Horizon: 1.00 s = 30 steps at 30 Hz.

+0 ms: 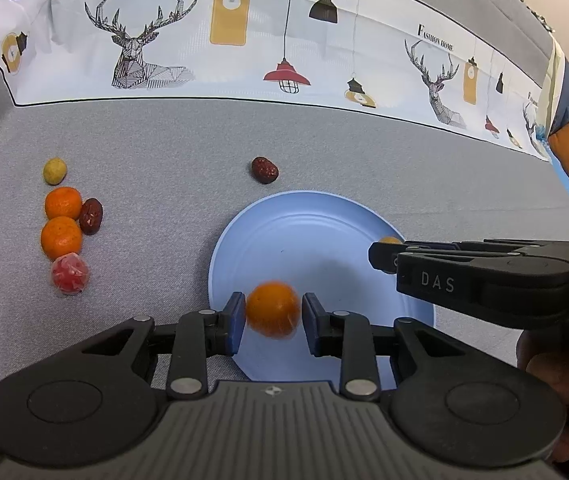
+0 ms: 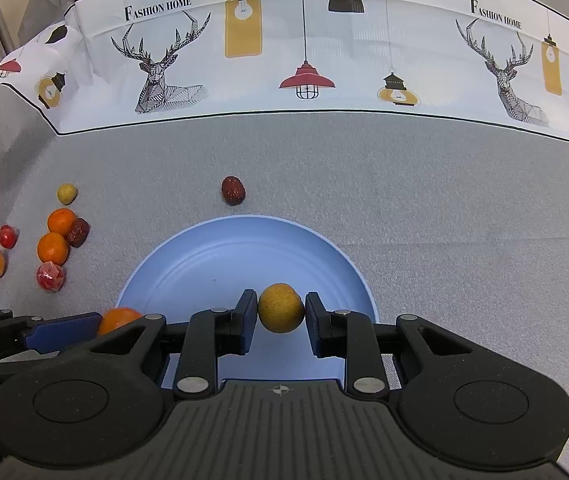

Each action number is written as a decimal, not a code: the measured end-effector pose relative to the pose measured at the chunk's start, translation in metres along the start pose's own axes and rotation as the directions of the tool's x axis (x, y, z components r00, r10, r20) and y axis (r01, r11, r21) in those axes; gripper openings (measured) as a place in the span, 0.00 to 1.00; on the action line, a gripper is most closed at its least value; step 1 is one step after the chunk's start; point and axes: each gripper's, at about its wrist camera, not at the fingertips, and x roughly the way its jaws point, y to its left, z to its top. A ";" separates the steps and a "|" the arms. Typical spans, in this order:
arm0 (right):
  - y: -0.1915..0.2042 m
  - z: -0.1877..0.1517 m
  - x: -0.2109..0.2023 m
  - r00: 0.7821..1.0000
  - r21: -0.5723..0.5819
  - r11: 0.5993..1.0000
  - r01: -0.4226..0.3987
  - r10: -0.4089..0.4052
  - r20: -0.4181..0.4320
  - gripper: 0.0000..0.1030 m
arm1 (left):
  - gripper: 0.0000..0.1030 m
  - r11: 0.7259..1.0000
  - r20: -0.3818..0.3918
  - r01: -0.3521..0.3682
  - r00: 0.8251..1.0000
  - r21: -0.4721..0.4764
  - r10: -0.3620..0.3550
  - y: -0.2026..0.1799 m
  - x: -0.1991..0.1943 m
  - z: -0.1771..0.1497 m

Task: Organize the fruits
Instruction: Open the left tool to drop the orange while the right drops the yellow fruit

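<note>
A small orange (image 1: 272,309), blurred, sits between the blue pads of my left gripper (image 1: 273,312), low over the near part of a light blue plate (image 1: 304,232). The left pad touches it and the right pad is a hair away. My right gripper (image 2: 281,310) is shut on a yellow round fruit (image 2: 281,308) above the same plate (image 2: 224,256). In the left wrist view the right gripper (image 1: 384,258) reaches in from the right over the plate's rim, the yellow fruit (image 1: 390,240) just peeking out. In the right wrist view the left gripper's blue pad (image 2: 64,334) and its orange (image 2: 118,319) show at lower left.
A dark red date (image 1: 264,169) lies just beyond the plate. To the left on the grey cloth lie two oranges (image 1: 62,220), another date (image 1: 91,216), a yellow fruit (image 1: 54,171) and wrapped red fruits (image 1: 70,274). A printed white cloth (image 1: 244,40) runs along the back.
</note>
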 end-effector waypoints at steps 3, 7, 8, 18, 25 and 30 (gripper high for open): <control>0.000 0.000 0.000 1.000 0.000 1.000 0.001 -0.001 0.000 0.27 | 0.33 1.000 0.002 0.002 1.000 0.001 -0.002 -0.001 -0.001 0.000; 0.000 0.000 0.000 1.000 0.000 1.000 0.000 0.000 0.000 0.27 | 0.33 1.000 0.003 0.003 1.000 0.000 -0.003 -0.002 -0.001 0.000; 0.000 0.000 0.000 1.000 0.001 1.000 0.000 0.000 0.000 0.27 | 0.33 1.000 0.004 0.004 1.000 -0.001 -0.004 -0.002 -0.001 0.000; -0.003 -0.001 0.000 1.000 0.008 1.000 0.029 -0.029 0.002 0.51 | 0.37 1.000 0.007 0.015 1.000 -0.017 -0.015 0.002 -0.003 0.000; -0.001 -0.001 0.001 0.999 0.003 0.999 0.034 -0.034 -0.004 0.52 | 0.39 1.000 0.004 0.015 1.000 -0.018 -0.015 0.003 -0.003 0.000; -0.001 -0.001 0.002 0.999 0.002 0.999 0.036 -0.036 -0.007 0.52 | 0.39 1.000 0.001 0.015 1.000 -0.018 -0.015 0.004 -0.002 0.000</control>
